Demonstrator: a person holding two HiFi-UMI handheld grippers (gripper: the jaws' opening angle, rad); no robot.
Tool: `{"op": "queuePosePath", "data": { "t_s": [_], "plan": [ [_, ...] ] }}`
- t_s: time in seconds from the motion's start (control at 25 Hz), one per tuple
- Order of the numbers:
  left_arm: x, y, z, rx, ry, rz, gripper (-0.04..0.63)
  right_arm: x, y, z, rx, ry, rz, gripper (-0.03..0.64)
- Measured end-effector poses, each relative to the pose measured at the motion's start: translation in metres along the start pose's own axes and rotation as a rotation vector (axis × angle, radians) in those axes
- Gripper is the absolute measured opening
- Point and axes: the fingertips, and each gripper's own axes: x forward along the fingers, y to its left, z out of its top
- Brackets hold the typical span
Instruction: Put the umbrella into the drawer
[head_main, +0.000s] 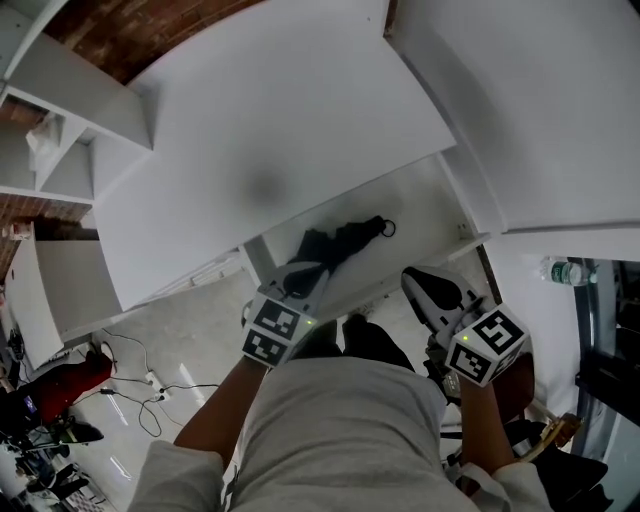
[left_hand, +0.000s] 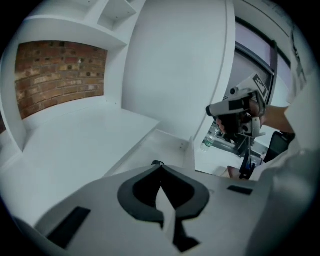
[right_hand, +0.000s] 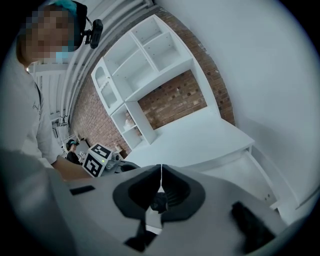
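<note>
Inside the open drawer (head_main: 425, 205) lies the folded umbrella (head_main: 338, 241), probably light and soft-sided; grip its stiffer middle. Left gripper (head_main: 302, 278) and right gripper (head_main: 425, 287) are both closed, empty.

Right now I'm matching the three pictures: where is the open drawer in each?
Head view: drawer at centre, under the desktop edge.
Left gripper view: drawer at lower centre.
Right gripper view: drawer at lower right.
Shared landmark: brick wall.
</note>
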Motion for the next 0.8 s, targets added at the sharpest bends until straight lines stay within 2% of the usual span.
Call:
{"op": "queuePosePath", "data": {
  "t_s": [0.28,0.8],
  "plan": [
    [-0.024,-0.003,0.025,-0.010,-0.086,0.048,0.015,0.008,0.006,0.011,-0.049,0.007,0.022,0.028],
    [-0.043,-0.008,0.054,0.020,-0.147,0.055,0.015,0.021,0.026,0.022,-0.121,0.004,0.075,0.028]
  ]
}}
